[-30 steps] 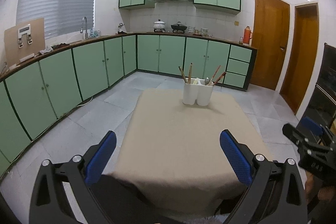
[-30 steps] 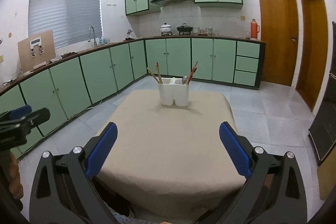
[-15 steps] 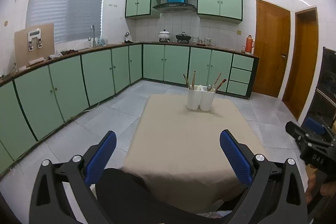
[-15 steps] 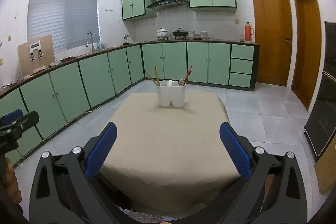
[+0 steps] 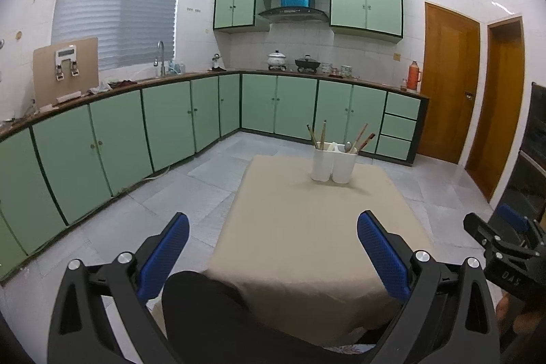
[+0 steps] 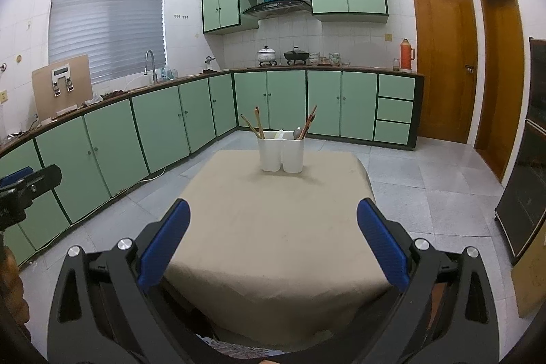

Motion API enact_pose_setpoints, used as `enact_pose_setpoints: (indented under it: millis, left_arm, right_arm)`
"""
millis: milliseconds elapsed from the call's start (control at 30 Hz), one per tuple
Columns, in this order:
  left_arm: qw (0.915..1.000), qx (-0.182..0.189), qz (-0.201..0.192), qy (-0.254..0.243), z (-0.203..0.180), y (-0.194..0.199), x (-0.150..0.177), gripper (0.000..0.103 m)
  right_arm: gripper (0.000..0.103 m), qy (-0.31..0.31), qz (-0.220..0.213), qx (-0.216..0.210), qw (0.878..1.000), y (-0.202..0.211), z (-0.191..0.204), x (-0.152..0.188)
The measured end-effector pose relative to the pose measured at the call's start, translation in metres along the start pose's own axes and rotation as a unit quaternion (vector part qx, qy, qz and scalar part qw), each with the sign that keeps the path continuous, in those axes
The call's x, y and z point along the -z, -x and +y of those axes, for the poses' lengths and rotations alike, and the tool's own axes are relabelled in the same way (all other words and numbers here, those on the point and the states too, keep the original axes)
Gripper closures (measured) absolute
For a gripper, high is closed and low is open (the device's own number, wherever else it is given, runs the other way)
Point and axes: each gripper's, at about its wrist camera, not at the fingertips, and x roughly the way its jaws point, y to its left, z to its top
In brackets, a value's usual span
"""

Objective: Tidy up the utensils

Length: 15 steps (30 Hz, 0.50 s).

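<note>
Both grippers, left (image 5: pixel 273 248) and right (image 6: pixel 272 236), held back from worktop (image 6: pixel 273 227), jaws apart, empty; utensils upright in holder (image 6: pixel 282 151).

I've pulled both grippers back and up: the utensil holder (image 5: pixel 333 163) sits farther off, and a dark knee (image 5: pixel 201 299) has come into the left view.

Utensil holder (image 6: pixel 282 154) on the worktop (image 6: pixel 273 227) far end, chopsticks (image 6: pixel 257 124) in left compartment, spoon (image 6: pixel 298 132) in right, cabinets (image 6: pixel 286 103) behind.
</note>
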Motion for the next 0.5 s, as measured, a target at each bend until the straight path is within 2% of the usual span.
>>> enact_pose_setpoints:
  millis: [500]
  left_arm:
    - [0.9997,-0.003,-0.025,-0.003,-0.0005,0.0080,0.0028,0.006]
  right_arm:
    - [0.008,-0.004,-0.007,0.002,1.000,0.0068,0.0043,-0.0020]
